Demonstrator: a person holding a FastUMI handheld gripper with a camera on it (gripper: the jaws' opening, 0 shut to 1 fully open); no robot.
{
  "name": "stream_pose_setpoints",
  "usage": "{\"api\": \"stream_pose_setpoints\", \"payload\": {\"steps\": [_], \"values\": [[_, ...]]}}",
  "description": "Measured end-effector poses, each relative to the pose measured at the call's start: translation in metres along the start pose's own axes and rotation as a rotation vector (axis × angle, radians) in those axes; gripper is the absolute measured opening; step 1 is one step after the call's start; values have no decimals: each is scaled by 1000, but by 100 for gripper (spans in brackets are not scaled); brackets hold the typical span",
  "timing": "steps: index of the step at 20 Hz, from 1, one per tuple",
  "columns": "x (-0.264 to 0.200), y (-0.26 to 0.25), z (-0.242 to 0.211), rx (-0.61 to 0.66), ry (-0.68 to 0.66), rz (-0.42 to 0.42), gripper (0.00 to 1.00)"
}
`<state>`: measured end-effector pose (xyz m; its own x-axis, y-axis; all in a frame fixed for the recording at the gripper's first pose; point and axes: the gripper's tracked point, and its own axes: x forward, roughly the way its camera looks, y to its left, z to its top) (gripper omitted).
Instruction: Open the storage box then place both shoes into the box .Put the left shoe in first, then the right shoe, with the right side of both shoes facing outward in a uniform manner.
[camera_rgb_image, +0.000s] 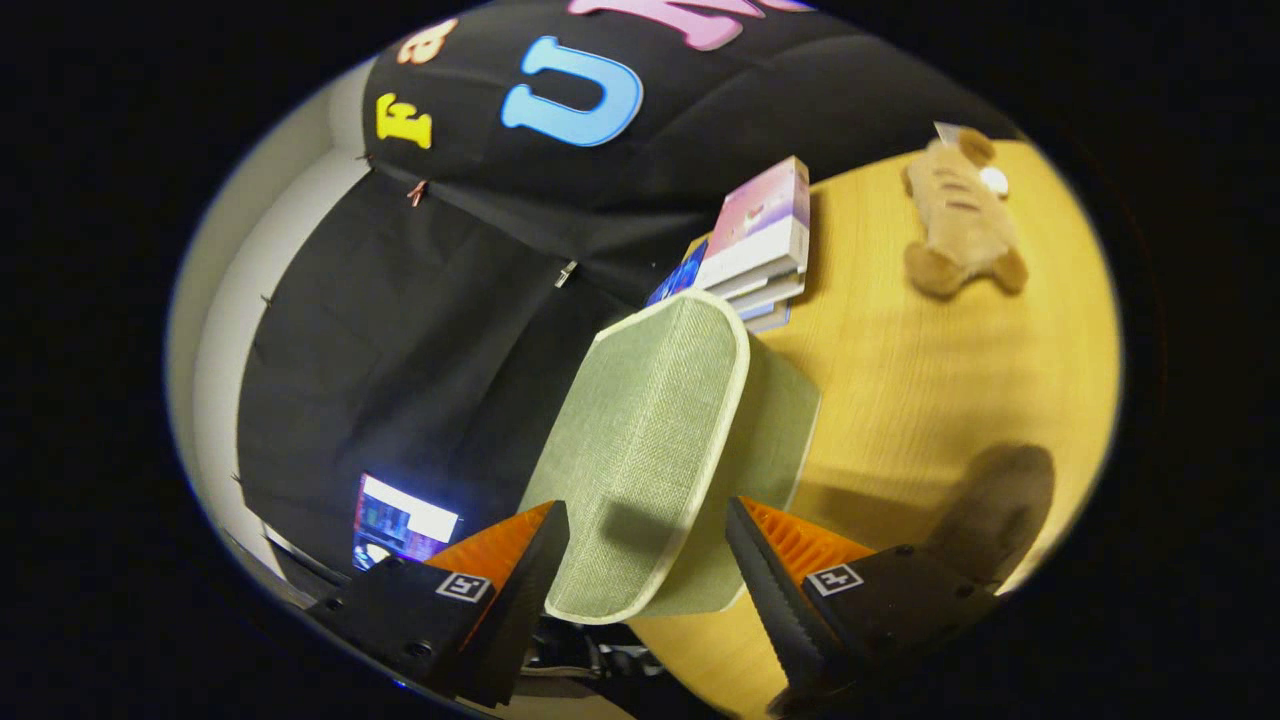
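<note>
Spreading wide, the gripper (647, 545) fingers flank the storage box (660, 440) w/o touching it; its green fabric lid sits between them. Beyond: stack of books (760, 245) on wooden table (930, 390), plush toy (960, 215) farther right.

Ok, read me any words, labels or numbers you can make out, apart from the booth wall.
None can be read.
Stack of books: cover print too blurred.
Plush toy: its tag is too small.
The gripper is open around the green fabric storage box.

Wedge fingers (765, 590) with ridged pads, square markers, screws
</note>
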<state>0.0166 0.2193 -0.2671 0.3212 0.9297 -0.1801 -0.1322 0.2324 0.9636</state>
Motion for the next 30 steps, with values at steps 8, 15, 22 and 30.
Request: {"api": "stream_pose_setpoints", "payload": {"steps": [8, 15, 22, 30], "values": [[24, -9, -12, 315, 44, 163, 96], [30, 1, -14, 356, 53, 232, 61], [17, 10, -6, 301, -3, 245, 11], [4, 57, 13, 142, -89, 160, 7]]}}
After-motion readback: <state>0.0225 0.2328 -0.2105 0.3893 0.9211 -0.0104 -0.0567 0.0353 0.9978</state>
